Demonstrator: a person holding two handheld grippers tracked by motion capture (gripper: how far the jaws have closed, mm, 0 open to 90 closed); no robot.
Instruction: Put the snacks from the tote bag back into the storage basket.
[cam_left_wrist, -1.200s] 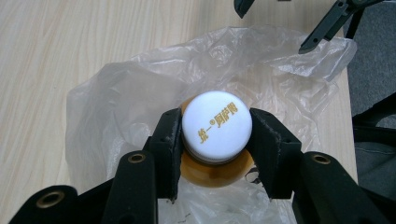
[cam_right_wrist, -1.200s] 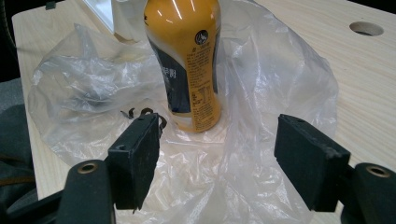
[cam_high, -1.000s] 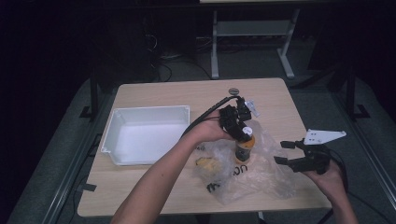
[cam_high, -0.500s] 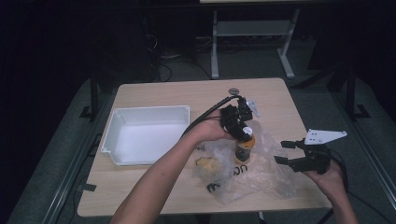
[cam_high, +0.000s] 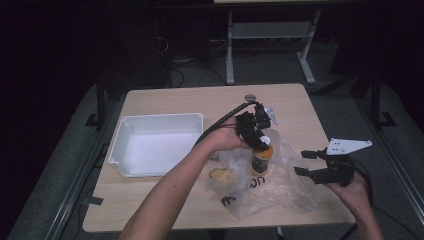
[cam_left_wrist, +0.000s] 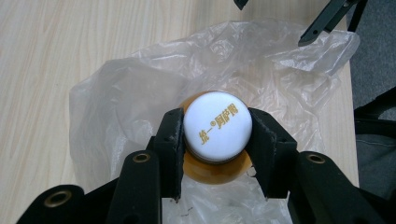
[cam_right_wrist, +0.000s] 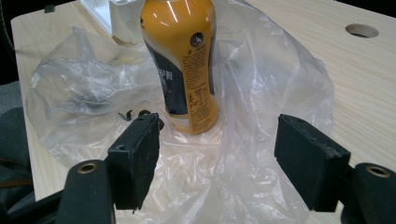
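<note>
Closing in since a moment ago, left gripper (cam_left_wrist: 217, 154) jaws now clasping the white cap (cam_left_wrist: 217, 125) of the orange bottle (cam_right_wrist: 183, 60). Standing upright on the crumpled clear plastic bag (cam_high: 280, 185) on the wooden table (cam_high: 165, 100), bottle otherwise unshifted. Hovering just beside the bag with nothing between spread jaws, right gripper (cam_high: 306, 163); sitting well apart, white tray (cam_high: 155, 145).

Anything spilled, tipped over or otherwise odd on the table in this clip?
Nothing spilled. The orange bottle stands upright on the crumpled clear plastic bag, with the left gripper closing its jaws around the white cap. The white tray sits square on the table.
</note>
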